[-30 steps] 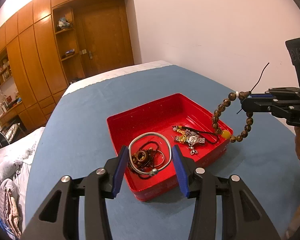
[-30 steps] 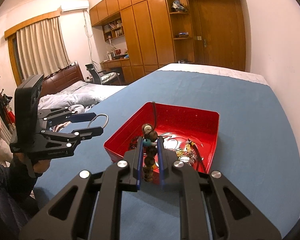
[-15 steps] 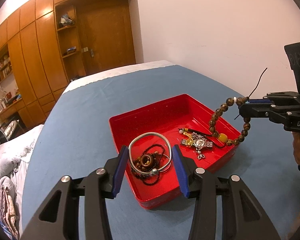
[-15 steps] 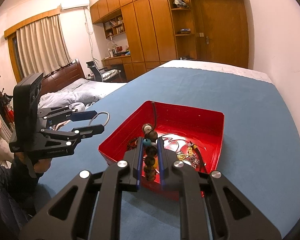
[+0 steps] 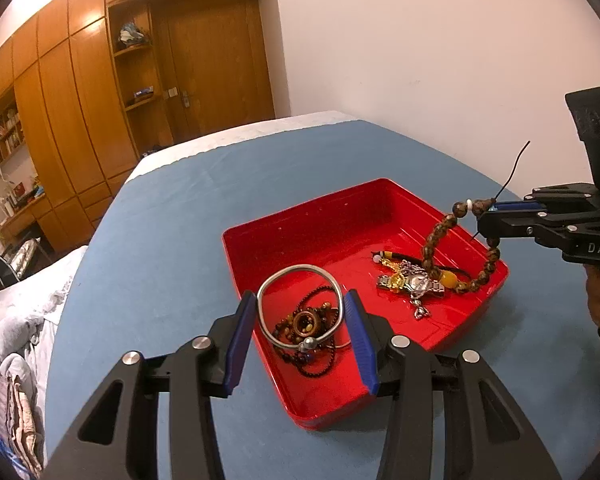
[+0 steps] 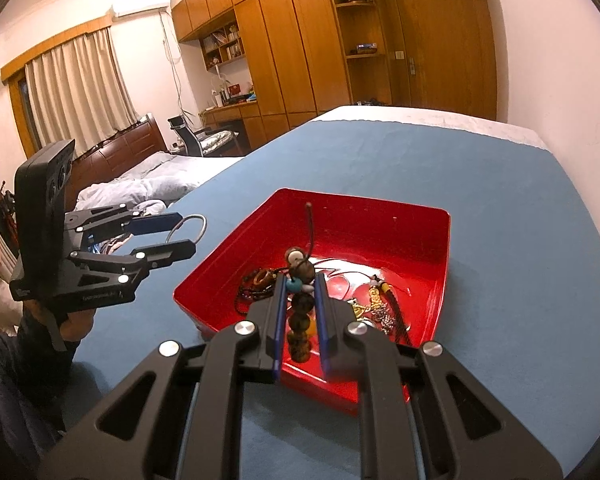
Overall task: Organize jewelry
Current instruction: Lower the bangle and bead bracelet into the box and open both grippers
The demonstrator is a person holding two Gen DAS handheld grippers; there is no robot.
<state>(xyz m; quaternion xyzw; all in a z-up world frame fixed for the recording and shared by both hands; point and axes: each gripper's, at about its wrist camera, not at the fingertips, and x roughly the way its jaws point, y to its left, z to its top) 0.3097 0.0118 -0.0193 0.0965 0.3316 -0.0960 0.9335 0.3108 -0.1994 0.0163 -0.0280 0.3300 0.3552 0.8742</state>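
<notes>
Left wrist view: blue table (image 5: 172, 216), red tray (image 5: 340, 216) with jewelry on it.
I see my left gripper (image 5: 302, 334) clamping a silver bangle (image 5: 300, 308) over the tray's near end; my right gripper (image 6: 298, 300), fingers narrow, pinches a brown bead bracelet (image 5: 456, 256) dangling into the tray.

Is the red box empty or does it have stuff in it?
Not empty. The red box holds a watch, dark bead strings and a yellow-beaded cord; much of its floor is bare.

Far wooden wardrobes (image 6: 284, 40) and a door (image 5: 220, 68) line the wall; curtains (image 6: 76, 92) hang at left, beside a bed (image 6: 148, 184)
</notes>
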